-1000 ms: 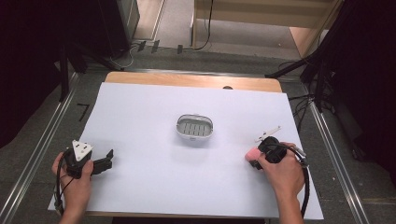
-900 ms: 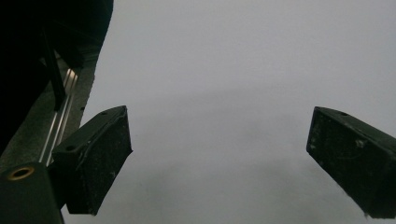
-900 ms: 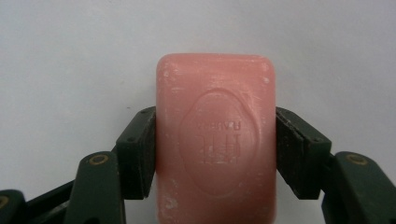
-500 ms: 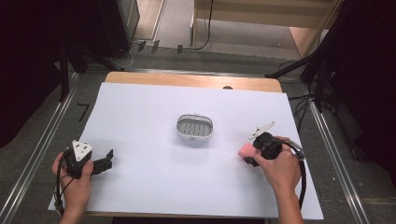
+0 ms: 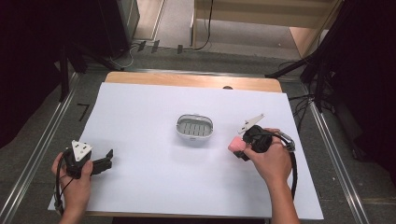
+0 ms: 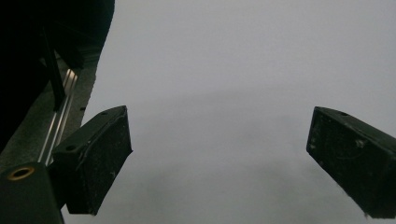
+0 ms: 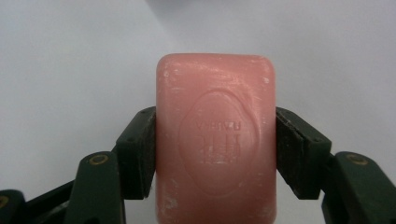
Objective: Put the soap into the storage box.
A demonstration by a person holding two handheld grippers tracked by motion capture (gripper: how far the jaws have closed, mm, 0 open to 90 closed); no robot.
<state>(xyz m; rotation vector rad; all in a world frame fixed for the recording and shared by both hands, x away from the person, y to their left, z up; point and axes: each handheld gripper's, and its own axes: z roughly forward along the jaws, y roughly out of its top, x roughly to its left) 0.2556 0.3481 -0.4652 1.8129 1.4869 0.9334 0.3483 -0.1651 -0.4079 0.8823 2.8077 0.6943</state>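
Soap [image 7: 215, 140] clamped in right gripper [image 5: 240, 150], carried closer to soap dish [image 5: 194, 127], left gripper [image 5: 106, 161] unmoved

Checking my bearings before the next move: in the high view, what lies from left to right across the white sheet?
Left gripper, black and open → oval grey soap dish with a slotted floor → pink bar of soap → right gripper, black, shut on the soap.

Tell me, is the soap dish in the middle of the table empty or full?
Empty. The soap dish shows only its bare ribbed bottom in the high view, and the pink soap is clamped in the right tongs, beside the dish, not inside it.
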